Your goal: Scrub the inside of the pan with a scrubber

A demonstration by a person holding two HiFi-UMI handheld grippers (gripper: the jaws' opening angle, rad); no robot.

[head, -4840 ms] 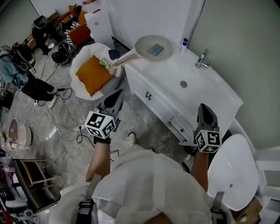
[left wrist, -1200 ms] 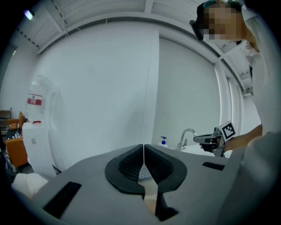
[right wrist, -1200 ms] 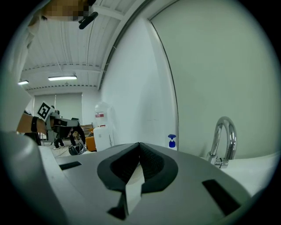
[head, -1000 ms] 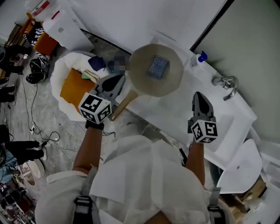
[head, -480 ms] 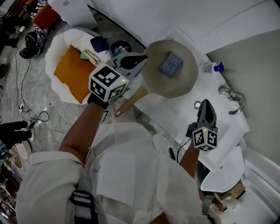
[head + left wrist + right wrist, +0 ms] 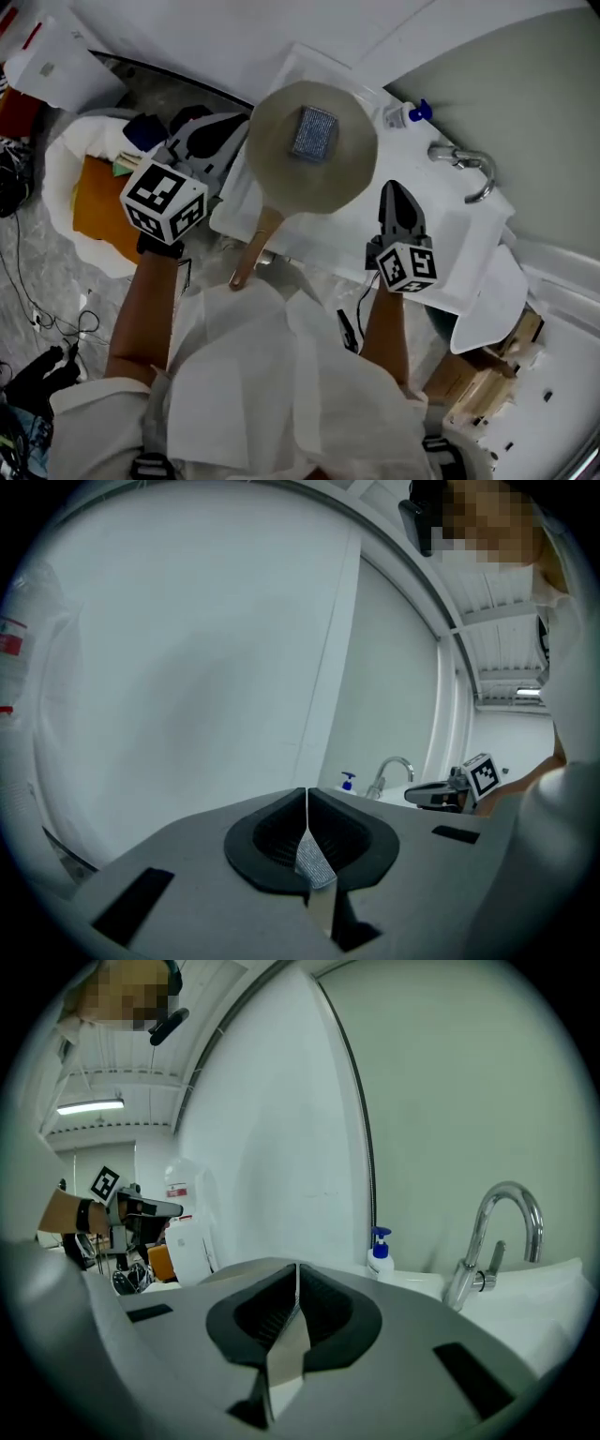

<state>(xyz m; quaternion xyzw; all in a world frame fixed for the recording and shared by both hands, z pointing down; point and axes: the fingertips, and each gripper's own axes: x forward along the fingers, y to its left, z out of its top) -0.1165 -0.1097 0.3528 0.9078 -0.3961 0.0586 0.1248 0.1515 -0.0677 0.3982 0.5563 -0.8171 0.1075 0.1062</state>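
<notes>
Pan (image 6: 270, 169), wooden handle (image 6: 250, 249): on white counter (image 6: 448, 246). Scrubber (image 6: 314, 133) lies inside pan (centre). Left gripper (image 6: 236, 123) just beside pan's left rim, jaws together, empty. Right gripper (image 6: 392, 189) right of pan, likewise closed, empty.

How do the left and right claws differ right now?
The left claw sits at the pan's left rim; the right claw hangs over the counter, right of the pan. The left claw angles in toward the pan; the right claw points past it, toward the soap bottle. Both are shut and empty.
</notes>
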